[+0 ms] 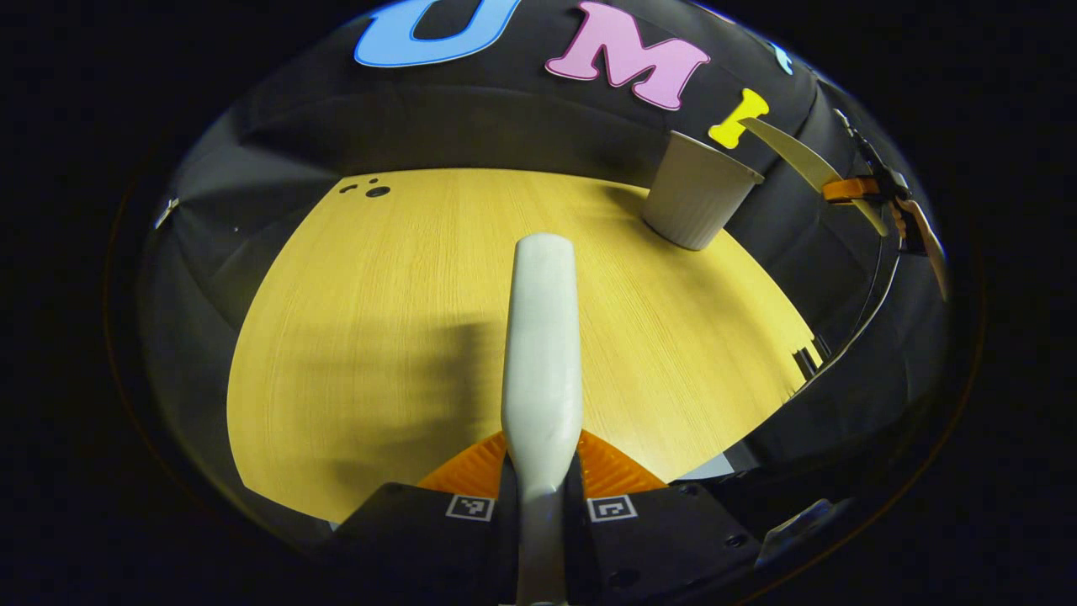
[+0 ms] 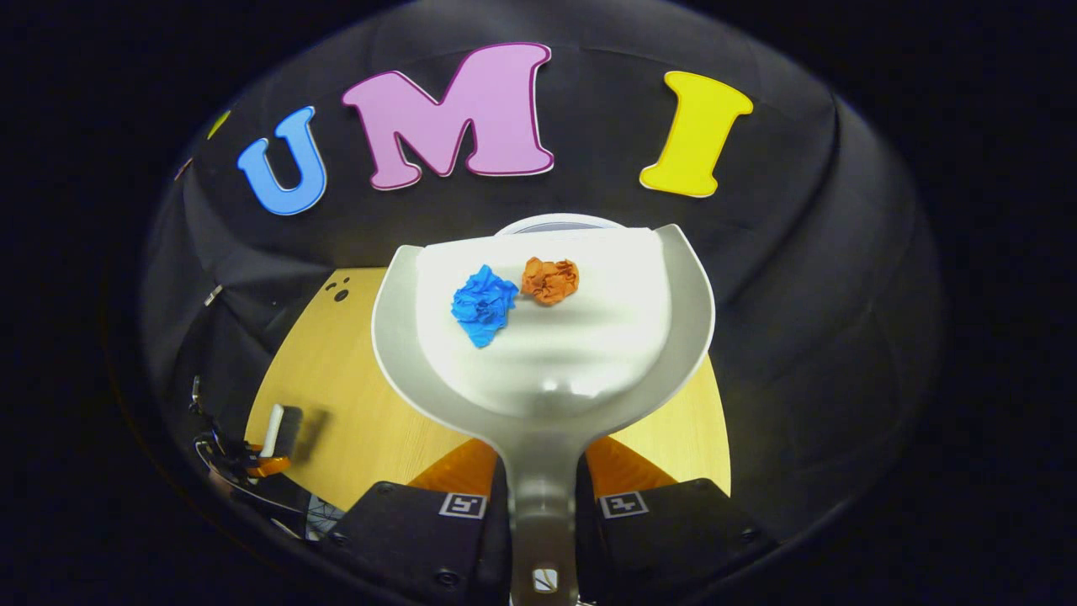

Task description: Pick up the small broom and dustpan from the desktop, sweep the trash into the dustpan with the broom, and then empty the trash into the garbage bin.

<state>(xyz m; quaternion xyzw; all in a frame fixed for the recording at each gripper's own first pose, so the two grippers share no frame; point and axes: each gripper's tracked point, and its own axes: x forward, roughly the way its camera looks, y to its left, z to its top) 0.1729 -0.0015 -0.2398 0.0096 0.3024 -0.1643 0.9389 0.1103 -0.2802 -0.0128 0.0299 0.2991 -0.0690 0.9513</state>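
Left gripper (image 1: 543, 484) jaws clamp broom (image 1: 543, 337); right gripper (image 2: 543, 497) jaws clamp dustpan (image 2: 547, 353); no legible labels.

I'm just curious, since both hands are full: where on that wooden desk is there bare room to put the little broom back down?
Bare wood runs from the broom in the left gripper to the desk's left edge. The far right corner is crowded: the garbage bin stands there, and the right gripper holds the dustpan above it.
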